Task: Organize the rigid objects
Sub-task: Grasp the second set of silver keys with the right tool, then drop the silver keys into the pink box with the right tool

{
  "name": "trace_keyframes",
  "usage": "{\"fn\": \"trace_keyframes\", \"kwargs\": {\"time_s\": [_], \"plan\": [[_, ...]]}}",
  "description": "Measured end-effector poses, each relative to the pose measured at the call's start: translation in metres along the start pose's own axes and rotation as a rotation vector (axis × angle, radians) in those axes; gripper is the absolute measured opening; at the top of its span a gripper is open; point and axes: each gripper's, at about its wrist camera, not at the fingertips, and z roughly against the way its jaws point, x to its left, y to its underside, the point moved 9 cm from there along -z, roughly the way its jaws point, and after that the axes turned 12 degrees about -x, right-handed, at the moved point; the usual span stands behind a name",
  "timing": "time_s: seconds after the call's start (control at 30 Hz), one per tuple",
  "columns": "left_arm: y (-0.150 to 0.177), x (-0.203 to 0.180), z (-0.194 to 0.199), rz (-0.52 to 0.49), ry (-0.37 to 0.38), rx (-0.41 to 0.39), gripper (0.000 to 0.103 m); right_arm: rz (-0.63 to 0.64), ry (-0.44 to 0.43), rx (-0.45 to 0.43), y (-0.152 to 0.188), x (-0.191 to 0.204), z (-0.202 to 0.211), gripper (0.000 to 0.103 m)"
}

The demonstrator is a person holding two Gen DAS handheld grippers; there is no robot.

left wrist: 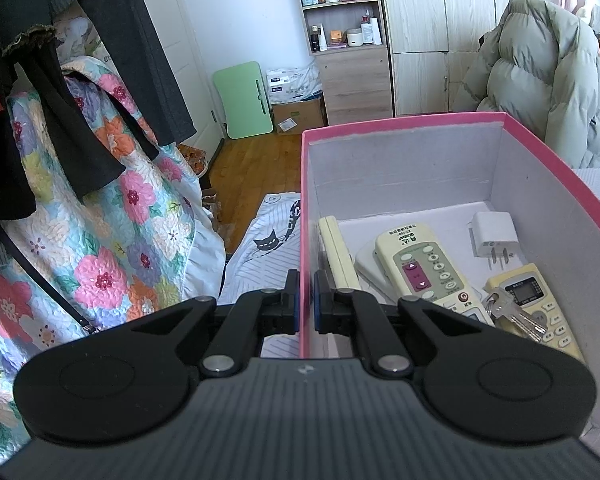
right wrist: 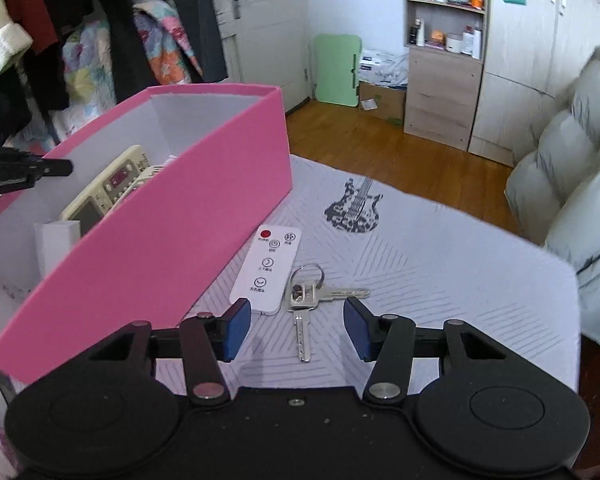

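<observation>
Gripping: left gripper (left wrist: 306,300) clamps the pink box (left wrist: 560,168) by its left wall, one finger outside, one inside; jaws nearly together on the wall.
Box contents, left wrist view: cream remote (left wrist: 428,268) with a magenta button panel, lying on a flat white item; yellowish remote (left wrist: 536,304) with a small screen, near right; key bunch (left wrist: 512,314) resting across both remotes; white plug adapter (left wrist: 494,238) at back right; thin cream bar (left wrist: 338,252) along the left wall.
Box position: on the patterned cloth (right wrist: 440,264) that covers the surface, left part of right wrist view, long side running away from camera.
Outside box: white remote (right wrist: 267,270) with a red button, just beside the box's long wall; loose keys (right wrist: 306,300) on a ring, just right of that remote, one key pointing at camera.
Right gripper (right wrist: 296,326): jaws wide apart, holding nothing, hovering low with the keys between its blue pads (right wrist: 236,328); touching or not, cannot tell.
Surroundings: puffer jacket (right wrist: 572,184) at right, floral quilt (left wrist: 112,216) at left, wood floor, shelf unit behind.
</observation>
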Motion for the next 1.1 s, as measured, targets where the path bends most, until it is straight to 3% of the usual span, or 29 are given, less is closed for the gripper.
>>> {"fn": "trace_keyframes", "kwargs": {"time_s": [0.2, 0.33, 0.7, 0.87, 1.1], "plan": [[0.0, -0.002, 0.0, -0.006, -0.004, 0.003, 0.006, -0.166, 0.01, -0.054, 0.001, -0.005, -0.03, 0.043], [0.0, -0.001, 0.0, -0.007, -0.004, 0.005, 0.006, -0.206, 0.047, -0.071, 0.001, -0.012, -0.044, 0.005], [-0.001, -0.002, 0.0, -0.004, -0.003, 0.005, 0.006, -0.187, -0.012, -0.319, -0.043, 0.005, 0.023, 0.005], [-0.001, -0.002, 0.0, -0.005, -0.004, 0.005, 0.006, -0.207, -0.077, -0.383, -0.074, 0.027, 0.051, 0.005], [-0.001, -0.001, 0.0, -0.001, -0.004, 0.004, 0.006, -0.127, -0.194, -0.448, -0.114, 0.081, 0.068, 0.005]]}}
